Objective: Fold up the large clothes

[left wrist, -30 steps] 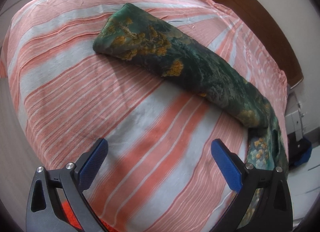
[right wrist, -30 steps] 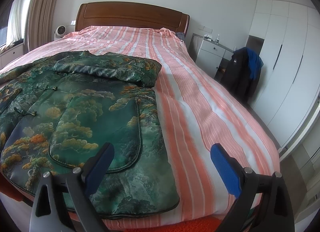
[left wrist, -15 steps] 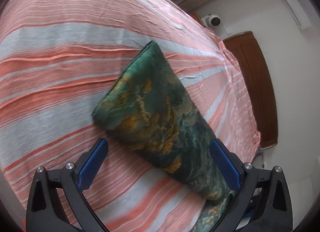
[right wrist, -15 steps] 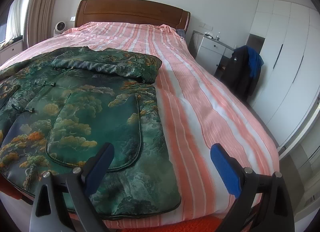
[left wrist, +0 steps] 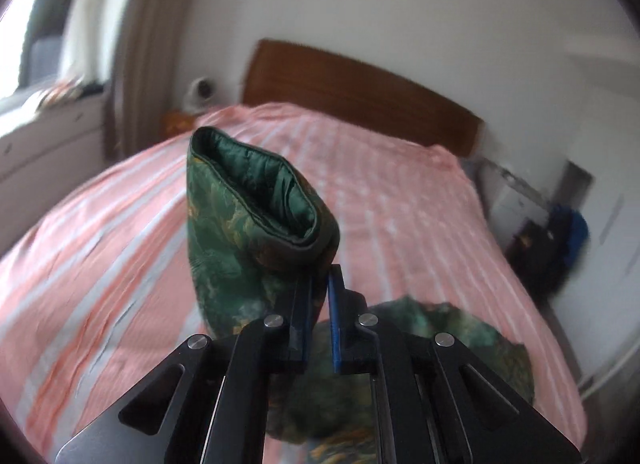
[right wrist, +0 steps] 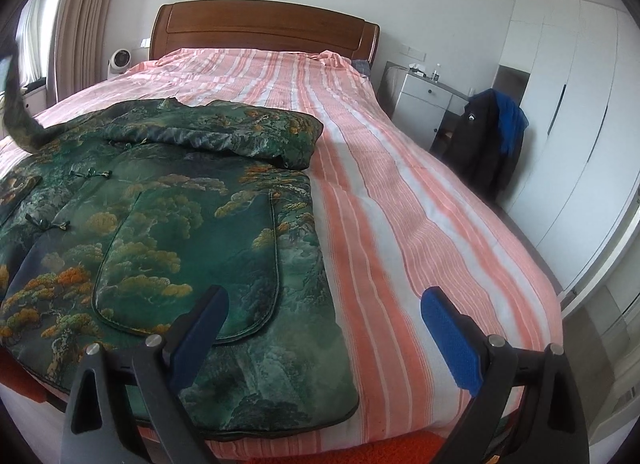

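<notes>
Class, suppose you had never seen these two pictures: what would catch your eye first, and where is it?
First, the green jacket with golden trees, spread over the near left of the striped bed. Next, its sleeve, lifted with the cuff gaping, pinched in the shut left hand-held gripper. The right hand-held gripper hangs open over the jacket's hem.

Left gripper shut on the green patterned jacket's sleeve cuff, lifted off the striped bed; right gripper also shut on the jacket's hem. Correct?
Not quite. The right gripper is open, blue pads wide apart above the green patterned jacket, gripping nothing, per the right wrist view. The left gripper is indeed shut on the sleeve cuff, lifted off the striped bed.
</notes>
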Demonstrator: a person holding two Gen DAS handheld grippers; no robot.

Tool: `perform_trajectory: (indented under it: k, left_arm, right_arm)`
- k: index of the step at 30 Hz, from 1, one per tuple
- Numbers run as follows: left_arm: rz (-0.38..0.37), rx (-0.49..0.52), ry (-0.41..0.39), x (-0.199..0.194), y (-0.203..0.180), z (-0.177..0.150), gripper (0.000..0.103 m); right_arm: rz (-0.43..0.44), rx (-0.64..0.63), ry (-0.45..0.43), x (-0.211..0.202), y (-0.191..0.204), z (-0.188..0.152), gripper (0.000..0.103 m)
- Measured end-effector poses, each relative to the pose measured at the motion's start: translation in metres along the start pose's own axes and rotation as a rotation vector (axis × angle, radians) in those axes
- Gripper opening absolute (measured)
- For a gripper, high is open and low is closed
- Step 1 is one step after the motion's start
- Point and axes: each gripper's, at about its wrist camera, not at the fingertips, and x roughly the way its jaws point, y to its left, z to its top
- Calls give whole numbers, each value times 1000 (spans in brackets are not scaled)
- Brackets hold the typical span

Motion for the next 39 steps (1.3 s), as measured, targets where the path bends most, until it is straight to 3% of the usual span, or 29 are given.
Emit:
perform_trajectory:
  k: [2,4,6,7,8,9,11,14,18,21,24,26,28,31,36,39]
  left_arm:
    - [-120,159,-3,13,-87,11,4]
    - [-193,288,26,34,-161,4,6]
    - [-250,385,126,69,-220,-20,11]
    - [-260,426,202,92,-244,-39,35]
    - [-242,456,273,112,-259,-59,48]
    - [-199,485,342,131,-270,-79,73]
    - [-141,508,406,150,-272,-110,74]
    - [-163,424,463,144,-229,-129,75]
    - [-63,307,450,124,-148,-117,84]
    - [48,278,427,90,-82,-114,88]
    - [174,296,406,58,-30,-115,88]
    - [247,275,380,29,0,-123,89]
    - [271,205,359,3,28,-137,92]
    - [253,91,363,-30,62,-164,92]
    - [278,12,382,-70,98,-212,92]
    - [292,-19,399,-81,114,-232,92]
  right_arm:
    - [4,9,-4,-1,-3,0,96]
    - [6,17,-13,-4,-5,0,96]
    - [8,23,-20,-5,-7,0,96]
    - [10,27,-23,-6,-8,0,96]
    - [11,29,-24,-7,-9,0,96]
    - [13,32,-25,-8,-10,-1,96]
    - [17,37,-30,-10,-11,-1,96]
    - [33,45,-33,-12,-14,-3,96]
    - [89,84,-2,-7,-24,0,96]
    - [273,119,37,-6,-32,31,96]
    - [457,125,86,1,-18,94,96]
    - [654,173,147,19,3,145,97]
    - [878,245,234,55,36,193,98]
    - [1057,388,393,136,94,239,98]
    - [1016,530,604,264,178,262,97]
    - [948,577,639,306,217,262,74]
